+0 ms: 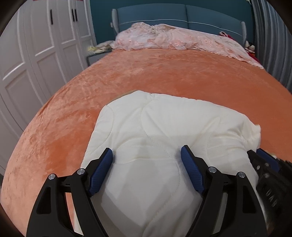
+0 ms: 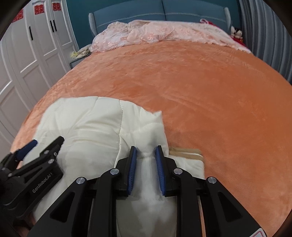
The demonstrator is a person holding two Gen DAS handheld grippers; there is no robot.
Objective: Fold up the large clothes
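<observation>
Cream-white and quilted, the padded garment (image 1: 164,131) lies bundled on the near part of the orange plush bedspread (image 1: 164,73), its scalloped stitch lines running across the top. The left gripper (image 1: 147,155) sits over the bundle's near side with its blue-padded fingers (image 1: 102,171) spread wide; fabric bulges up between them, and neither pad looks pressed into it. The right gripper (image 2: 146,155) is at the right end of the same bundle (image 2: 87,124), its pads (image 2: 132,169) drawn in close on a raised ridge of the white cloth, pinching it. Just right of that grip, a tan strip (image 2: 186,153) peeks out from under the white fabric.

Far up the bed, a heap of pink lace bedding (image 1: 173,38) rests against the blue headboard (image 1: 182,16). White wardrobe doors (image 2: 32,54) line the left wall, with red paper cut-outs (image 2: 39,9) stuck near their tops, and grey curtains (image 1: 270,36) hang on the right.
</observation>
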